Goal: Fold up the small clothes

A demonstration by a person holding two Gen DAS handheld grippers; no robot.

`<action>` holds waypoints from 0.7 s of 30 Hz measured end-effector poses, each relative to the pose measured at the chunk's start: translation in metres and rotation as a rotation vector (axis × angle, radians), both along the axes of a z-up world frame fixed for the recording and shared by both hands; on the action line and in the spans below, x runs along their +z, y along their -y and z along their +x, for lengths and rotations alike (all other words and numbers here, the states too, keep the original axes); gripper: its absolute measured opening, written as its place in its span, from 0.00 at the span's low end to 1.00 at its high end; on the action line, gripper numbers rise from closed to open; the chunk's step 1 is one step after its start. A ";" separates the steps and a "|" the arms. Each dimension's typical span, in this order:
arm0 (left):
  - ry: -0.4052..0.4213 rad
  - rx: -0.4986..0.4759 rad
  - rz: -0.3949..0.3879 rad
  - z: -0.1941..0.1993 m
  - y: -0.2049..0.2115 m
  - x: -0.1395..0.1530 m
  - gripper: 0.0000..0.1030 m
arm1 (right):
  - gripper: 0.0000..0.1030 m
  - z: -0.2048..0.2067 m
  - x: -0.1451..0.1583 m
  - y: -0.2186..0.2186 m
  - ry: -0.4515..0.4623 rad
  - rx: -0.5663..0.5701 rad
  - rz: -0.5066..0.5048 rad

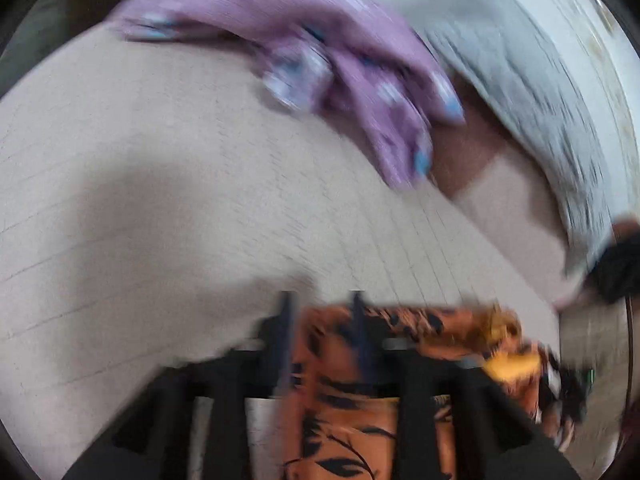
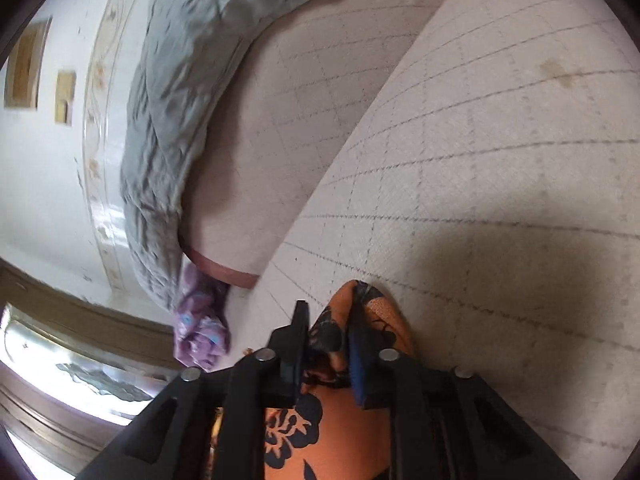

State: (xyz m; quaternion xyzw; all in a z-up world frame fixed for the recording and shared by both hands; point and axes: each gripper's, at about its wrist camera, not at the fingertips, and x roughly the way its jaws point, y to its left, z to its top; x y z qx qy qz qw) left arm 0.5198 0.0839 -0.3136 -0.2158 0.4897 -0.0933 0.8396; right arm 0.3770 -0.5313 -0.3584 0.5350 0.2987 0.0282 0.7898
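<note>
An orange garment with a black flower print [image 1: 340, 412] is held by both grippers over a pale quilted bed sheet [image 1: 140, 200]. My left gripper [image 1: 320, 320] is shut on one part of it; the view is blurred by motion. My right gripper [image 2: 330, 332] is shut on another part of the same orange garment [image 2: 340, 432], which bunches between the fingers and hangs below. A purple garment with light blue dots [image 1: 320, 52] lies crumpled further up the bed, and also shows small in the right wrist view [image 2: 200, 332].
A grey quilted blanket [image 2: 180, 100] lies along the bed's edge against a white wall [image 2: 48, 184]. A folded edge of the sheet [image 2: 240, 272] shows a pink underside. A dark object [image 1: 620, 268] sits at the right edge of the left wrist view.
</note>
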 end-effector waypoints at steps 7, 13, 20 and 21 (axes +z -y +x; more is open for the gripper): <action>0.079 0.098 -0.020 -0.085 -0.036 0.043 0.64 | 0.75 -0.069 0.066 0.000 0.081 -0.030 -0.139; -0.044 0.072 -0.043 -0.146 -0.024 0.011 0.81 | 0.75 -0.120 0.065 -0.022 -0.091 0.088 -0.213; -0.063 0.021 -0.082 -0.139 -0.004 -0.009 0.81 | 0.75 -0.139 0.012 -0.049 -0.225 0.124 -0.189; -0.051 -0.001 -0.098 -0.135 0.002 -0.009 0.71 | 0.74 -0.135 0.013 -0.054 -0.208 0.137 -0.209</action>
